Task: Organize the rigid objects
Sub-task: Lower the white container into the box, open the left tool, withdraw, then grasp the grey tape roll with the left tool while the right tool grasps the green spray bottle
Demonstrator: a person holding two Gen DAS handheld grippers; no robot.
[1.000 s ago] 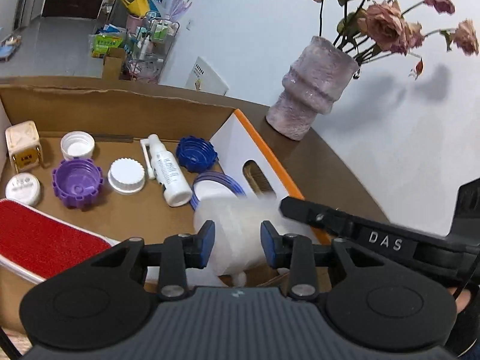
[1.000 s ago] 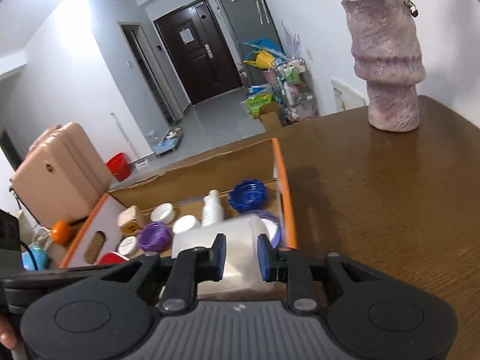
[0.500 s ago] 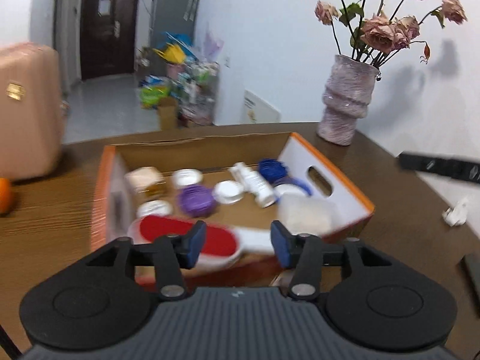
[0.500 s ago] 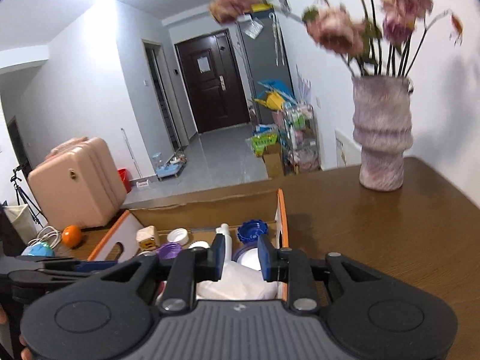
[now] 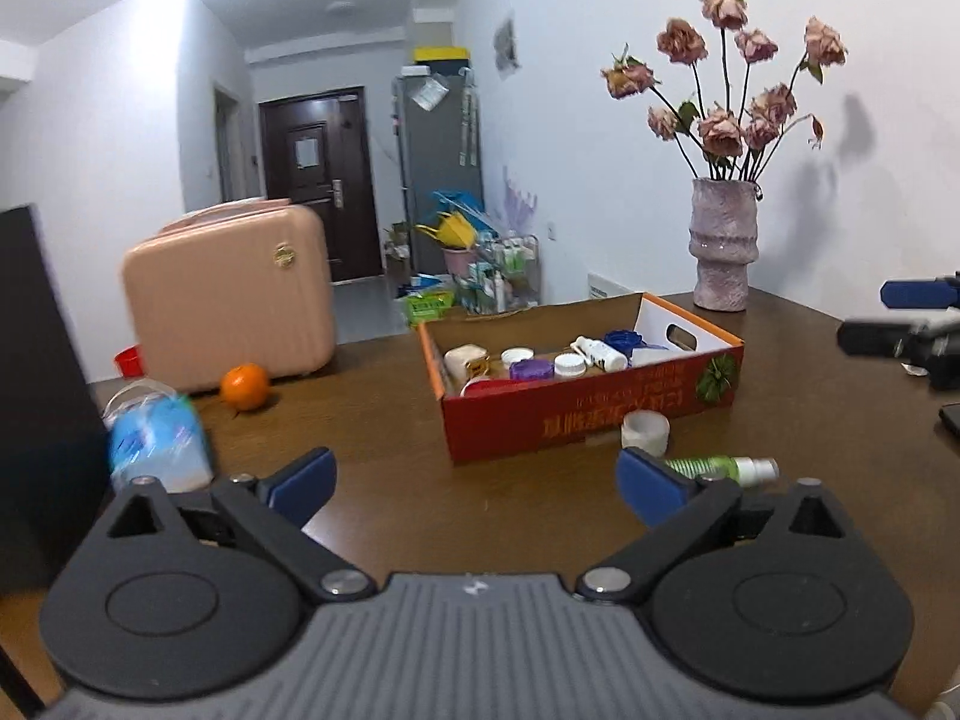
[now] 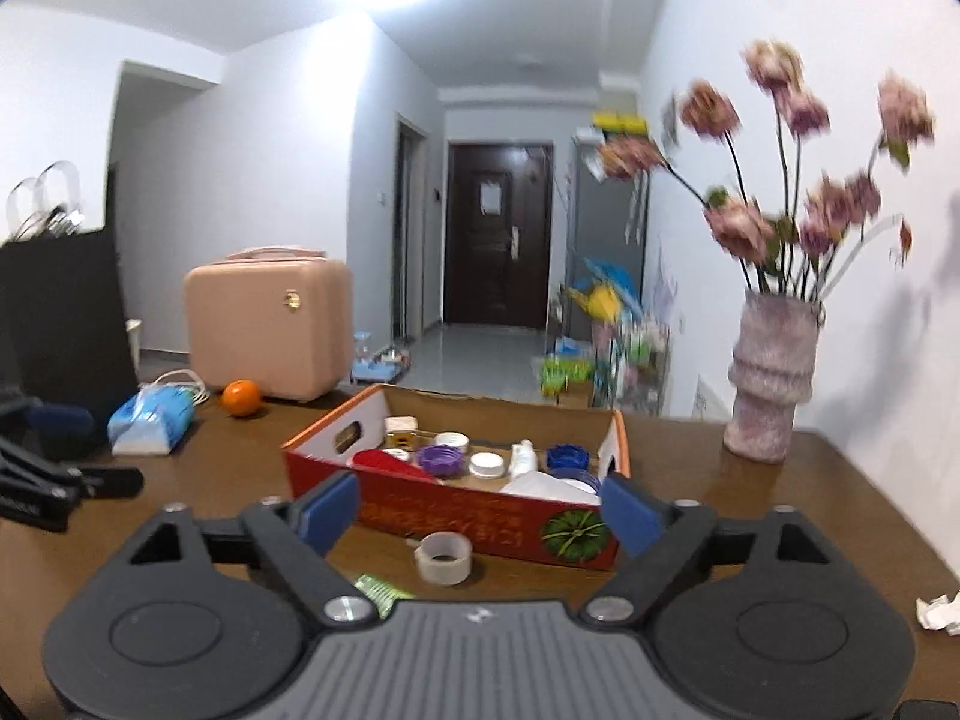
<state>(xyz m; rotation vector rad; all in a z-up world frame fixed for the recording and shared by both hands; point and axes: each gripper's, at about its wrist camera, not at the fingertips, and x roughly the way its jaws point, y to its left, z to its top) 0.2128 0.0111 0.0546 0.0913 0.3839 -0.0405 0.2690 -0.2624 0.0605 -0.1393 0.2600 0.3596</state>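
Observation:
A red cardboard box (image 5: 591,411) (image 6: 456,510) stands on the brown table and holds several caps, a small white bottle (image 5: 599,353), a purple lid (image 6: 441,459) and a translucent white container (image 6: 540,487). A tape roll (image 5: 645,429) (image 6: 444,557) and a green spray bottle (image 5: 720,468) lie on the table in front of the box. My left gripper (image 5: 477,480) is open and empty, well back from the box. My right gripper (image 6: 480,510) is open and empty too, just short of the tape roll.
A vase of dried roses (image 5: 720,252) (image 6: 771,384) stands behind the box. An orange (image 5: 243,387), a pink suitcase (image 5: 231,294) and a blue wipes pack (image 5: 159,438) are to the left. A crumpled tissue (image 6: 936,612) lies at the right.
Both grippers let go of the translucent white container in the box, opened wide and pulled back and away from the box.

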